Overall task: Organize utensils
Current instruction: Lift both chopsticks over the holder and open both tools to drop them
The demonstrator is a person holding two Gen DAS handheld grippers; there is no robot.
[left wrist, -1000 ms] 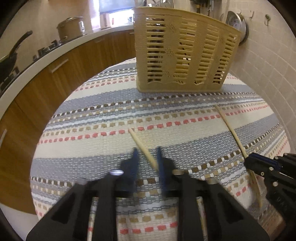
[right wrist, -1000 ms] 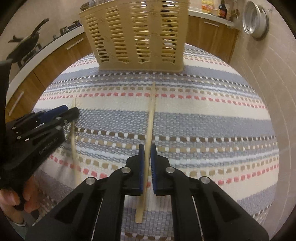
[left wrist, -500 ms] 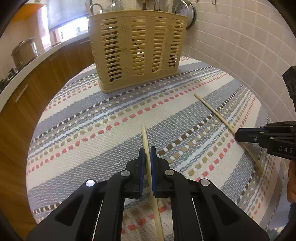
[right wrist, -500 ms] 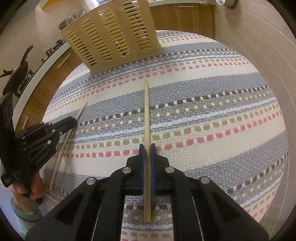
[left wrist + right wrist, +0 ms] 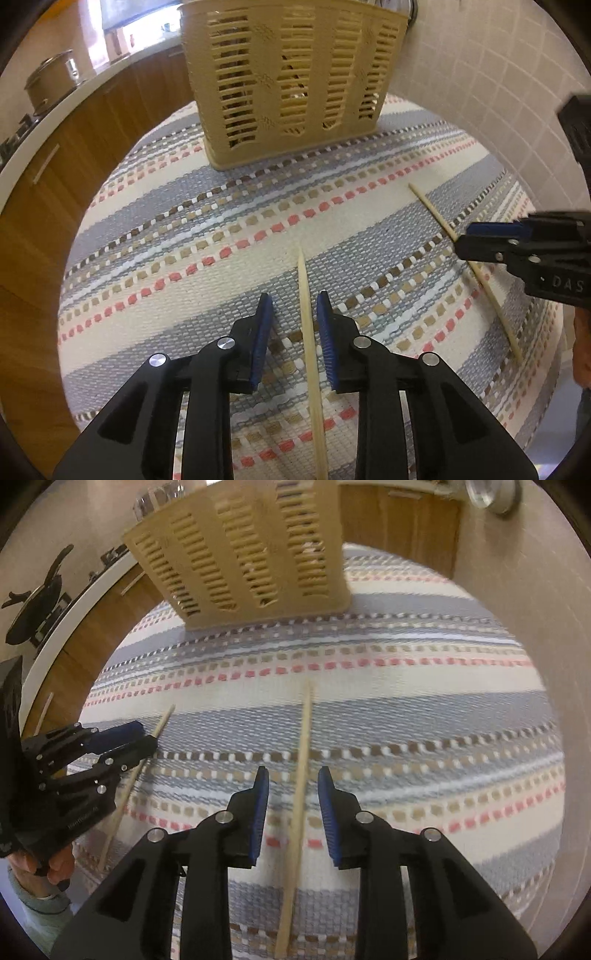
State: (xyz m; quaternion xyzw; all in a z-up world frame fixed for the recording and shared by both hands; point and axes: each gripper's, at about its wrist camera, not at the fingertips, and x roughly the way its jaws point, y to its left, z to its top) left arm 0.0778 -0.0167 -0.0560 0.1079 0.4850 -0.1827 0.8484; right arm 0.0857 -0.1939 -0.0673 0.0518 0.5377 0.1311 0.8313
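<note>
Two pale wooden chopsticks lie on a striped woven mat (image 5: 207, 236). My left gripper (image 5: 294, 302) is open with one chopstick (image 5: 308, 339) lying between its blue pads, untouched. My right gripper (image 5: 293, 777) is open with the other chopstick (image 5: 301, 771) lying between its pads. The left wrist view shows the right gripper (image 5: 480, 240) over its chopstick (image 5: 436, 218). The right wrist view shows the left gripper (image 5: 125, 738) over its chopstick (image 5: 129, 786). A beige slotted utensil basket (image 5: 291, 77) stands upright at the far side of the mat, also in the right wrist view (image 5: 243, 550).
A tiled wall (image 5: 480, 92) runs along the right of the mat. Wooden cabinets and a white counter (image 5: 74, 110) with a steel pot (image 5: 51, 81) curve round the left. A black pan (image 5: 37, 598) sits on the stove.
Both grippers were shut on their chopsticks half a second ago and have opened. The chopsticks now lie loose on the mat between the jaws.
</note>
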